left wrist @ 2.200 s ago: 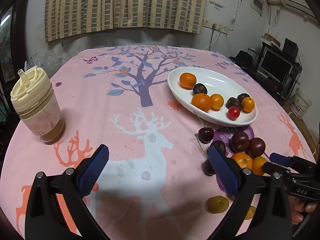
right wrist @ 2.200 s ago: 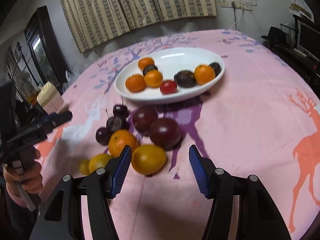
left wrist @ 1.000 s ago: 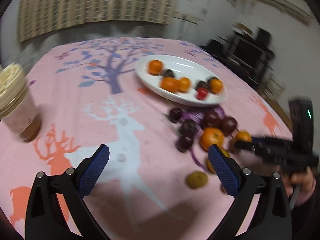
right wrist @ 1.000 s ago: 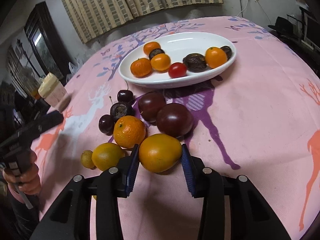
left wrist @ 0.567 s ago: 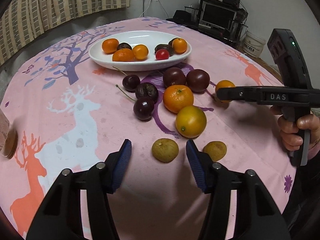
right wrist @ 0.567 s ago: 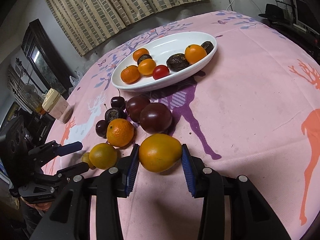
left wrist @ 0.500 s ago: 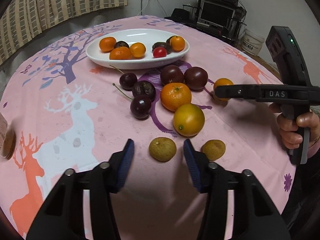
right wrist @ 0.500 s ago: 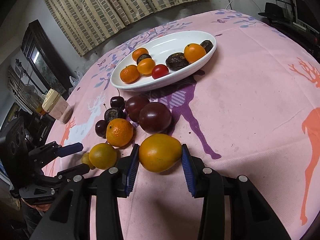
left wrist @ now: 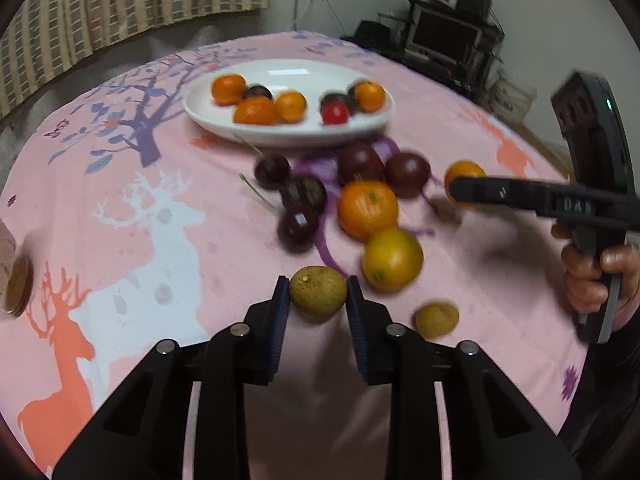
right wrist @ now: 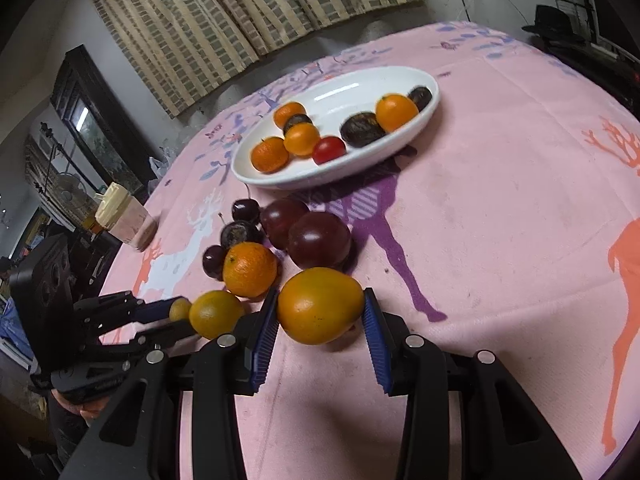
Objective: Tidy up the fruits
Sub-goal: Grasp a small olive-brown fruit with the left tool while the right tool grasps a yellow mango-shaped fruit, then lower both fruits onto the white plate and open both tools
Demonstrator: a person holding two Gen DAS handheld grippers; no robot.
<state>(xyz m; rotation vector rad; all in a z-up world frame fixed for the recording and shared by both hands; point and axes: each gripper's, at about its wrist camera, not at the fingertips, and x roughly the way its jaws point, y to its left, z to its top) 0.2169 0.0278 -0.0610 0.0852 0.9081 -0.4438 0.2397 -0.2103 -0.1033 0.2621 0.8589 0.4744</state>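
Observation:
My left gripper (left wrist: 318, 294) is shut on a small green-brown fruit (left wrist: 318, 290) at the near edge of the fruit pile. My right gripper (right wrist: 320, 314) is shut on a yellow-orange fruit (right wrist: 319, 305) and holds it just above the cloth; it also shows in the left wrist view (left wrist: 460, 178). A white oval plate (left wrist: 224, 118) at the back holds several oranges, dark fruits and a red tomato (left wrist: 334, 113). Loose on the pink tablecloth lie an orange (left wrist: 367, 209), a yellow fruit (left wrist: 392, 260), dark plums (left wrist: 407, 169), cherries (left wrist: 298, 229) and a second brown fruit (left wrist: 437, 320).
A lidded cup (right wrist: 120, 216) stands at the table's left side. The right gripper's handle and hand (left wrist: 592, 272) reach in from the right in the left wrist view. A shelf with a monitor (left wrist: 444, 36) stands beyond the table.
My left gripper swung toward the pile and closed on the small green-brown fruit. My right gripper closed on the yellow-orange fruit about a second ago and has lifted it slightly.

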